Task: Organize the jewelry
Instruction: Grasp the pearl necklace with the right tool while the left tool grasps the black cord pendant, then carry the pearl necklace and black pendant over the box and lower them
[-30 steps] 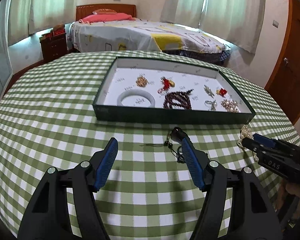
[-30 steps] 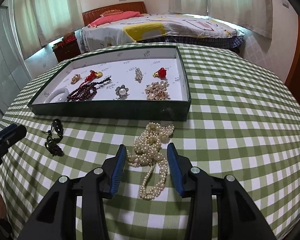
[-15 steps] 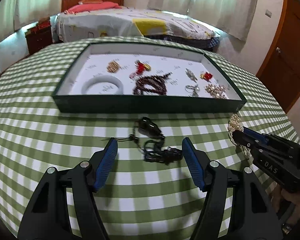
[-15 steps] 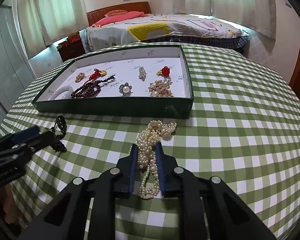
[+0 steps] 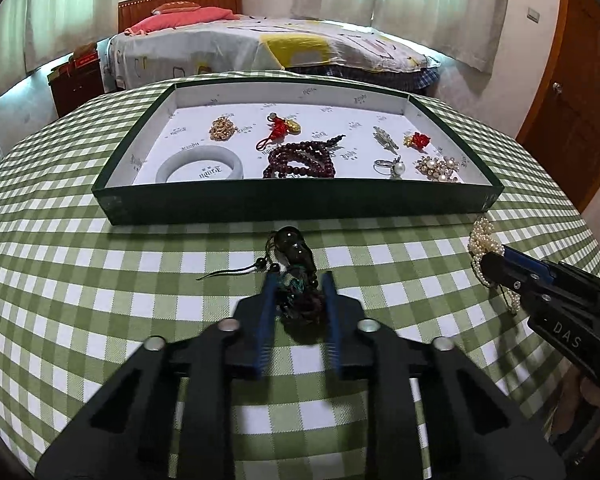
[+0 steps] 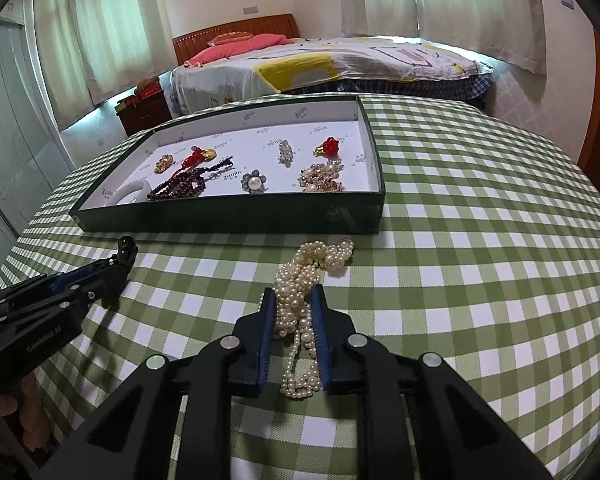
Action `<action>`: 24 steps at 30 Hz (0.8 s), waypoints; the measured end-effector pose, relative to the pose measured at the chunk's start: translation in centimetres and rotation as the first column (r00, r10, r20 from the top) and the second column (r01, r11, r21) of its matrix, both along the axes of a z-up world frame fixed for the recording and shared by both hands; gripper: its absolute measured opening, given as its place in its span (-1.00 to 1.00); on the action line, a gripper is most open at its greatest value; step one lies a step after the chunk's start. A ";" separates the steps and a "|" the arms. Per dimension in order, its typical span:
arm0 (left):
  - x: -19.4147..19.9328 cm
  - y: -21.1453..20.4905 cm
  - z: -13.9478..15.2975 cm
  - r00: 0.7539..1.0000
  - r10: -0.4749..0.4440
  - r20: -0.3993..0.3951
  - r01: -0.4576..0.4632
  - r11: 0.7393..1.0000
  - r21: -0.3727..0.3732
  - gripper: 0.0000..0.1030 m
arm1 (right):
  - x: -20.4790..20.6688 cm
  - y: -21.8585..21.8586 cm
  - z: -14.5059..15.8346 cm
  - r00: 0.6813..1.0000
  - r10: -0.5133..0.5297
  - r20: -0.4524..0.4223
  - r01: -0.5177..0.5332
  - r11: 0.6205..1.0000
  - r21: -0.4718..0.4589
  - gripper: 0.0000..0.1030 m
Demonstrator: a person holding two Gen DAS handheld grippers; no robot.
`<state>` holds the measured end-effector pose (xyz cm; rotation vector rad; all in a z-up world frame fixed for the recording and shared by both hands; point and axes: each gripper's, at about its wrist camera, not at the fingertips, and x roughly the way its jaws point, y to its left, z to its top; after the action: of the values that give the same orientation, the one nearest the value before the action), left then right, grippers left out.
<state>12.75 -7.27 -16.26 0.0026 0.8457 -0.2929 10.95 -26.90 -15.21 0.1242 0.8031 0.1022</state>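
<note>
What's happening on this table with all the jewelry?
A person is sorting jewelry with two handheld tools. The left tool is closed around a dark beaded pendant, and the right tool is clamped on a pearl necklace. Both pieces lie on the checked tablecloth, just outside the green tray holding the other pieces.

On the table (image 5: 80,280) the tray (image 5: 300,202) sits behind two loose pieces. The dark pendant (image 5: 294,250) lies before its near wall, left of the pearl necklace (image 6: 312,276). In the tray, the bangle (image 5: 200,164) lies left, the bead string (image 5: 300,160) mid, a ring (image 5: 388,166), perhaps, right.
</note>
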 end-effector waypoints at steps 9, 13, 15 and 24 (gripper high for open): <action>-0.7 0.7 0.8 0.999 0.002 0.039 -0.001 1.000 -0.019 -0.78 | -0.5 0.3 0.7 0.999 -0.002 0.036 0.003 1.000 -0.007 -0.64; -1.3 1.0 2.0 0.996 -0.005 0.086 0.006 1.000 -0.010 -0.78 | -0.7 0.2 1.2 0.999 -0.006 0.053 0.005 1.000 0.002 -0.65; -1.3 1.2 2.5 0.996 -0.001 0.094 0.003 1.000 -0.021 -0.78 | -0.8 0.2 1.7 0.998 -0.004 0.066 0.004 1.000 0.006 -0.65; -1.6 2.0 4.9 0.991 0.011 0.135 -0.003 0.998 -0.061 -0.78 | -1.4 0.7 4.0 0.992 0.008 0.124 -0.009 1.000 0.011 -0.65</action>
<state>11.17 -5.30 -11.35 -0.0366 0.7018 -0.3081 9.56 -26.21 -11.19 0.1239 0.6795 0.1213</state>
